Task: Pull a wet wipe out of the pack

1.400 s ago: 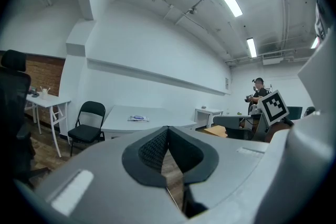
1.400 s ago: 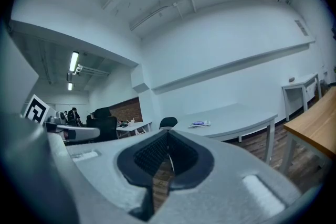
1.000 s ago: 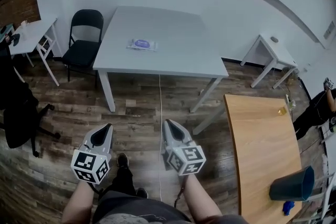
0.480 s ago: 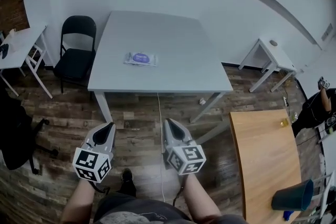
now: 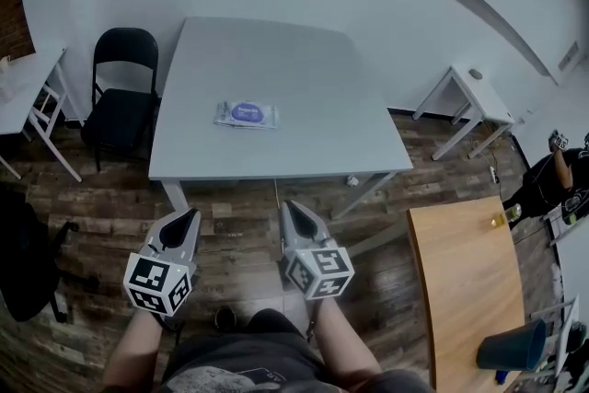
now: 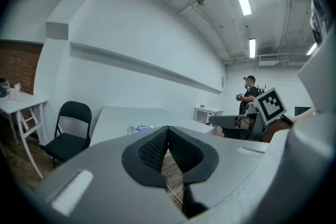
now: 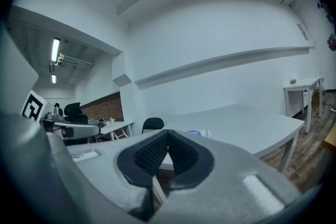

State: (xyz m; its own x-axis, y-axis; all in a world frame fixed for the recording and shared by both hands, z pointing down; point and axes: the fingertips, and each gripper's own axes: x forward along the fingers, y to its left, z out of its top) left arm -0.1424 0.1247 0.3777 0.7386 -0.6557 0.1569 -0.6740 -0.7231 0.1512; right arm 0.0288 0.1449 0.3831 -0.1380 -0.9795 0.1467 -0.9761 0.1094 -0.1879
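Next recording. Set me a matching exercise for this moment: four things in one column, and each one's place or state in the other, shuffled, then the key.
Things:
1. wipe pack
2. black chair
3. small white table
4. left gripper

Places or states:
A. shut and empty, short of the grey table
B. by the wall, off the grey table's right side
C. lying flat on the grey table
D. on the floor at the grey table's left side

Pairs: 1-C, 2-D, 3-B, 4-A
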